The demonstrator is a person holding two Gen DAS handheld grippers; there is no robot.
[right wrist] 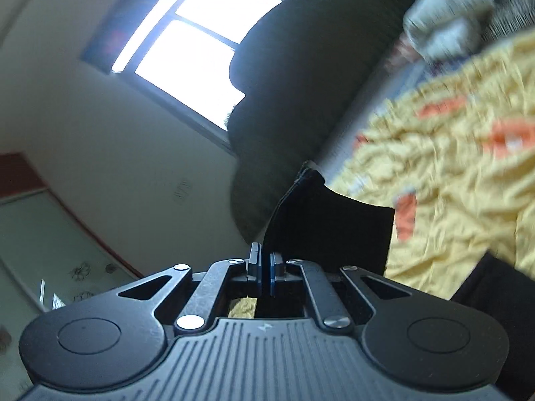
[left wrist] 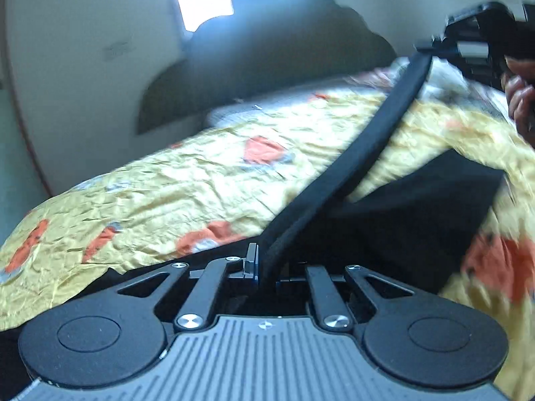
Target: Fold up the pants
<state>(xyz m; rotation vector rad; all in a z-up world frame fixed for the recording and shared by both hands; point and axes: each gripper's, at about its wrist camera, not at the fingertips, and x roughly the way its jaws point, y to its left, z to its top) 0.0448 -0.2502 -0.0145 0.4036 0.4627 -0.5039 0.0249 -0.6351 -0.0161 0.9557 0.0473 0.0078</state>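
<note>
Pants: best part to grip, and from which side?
The thick edge band of the pants, gripped at its two ends from opposite sides. It is firm and runs taut from the left tool to the right tool, both already clamped on it.

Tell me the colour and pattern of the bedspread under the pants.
Crinkled yellow bedspread with orange-red patches, clearest in the left wrist view.
</note>
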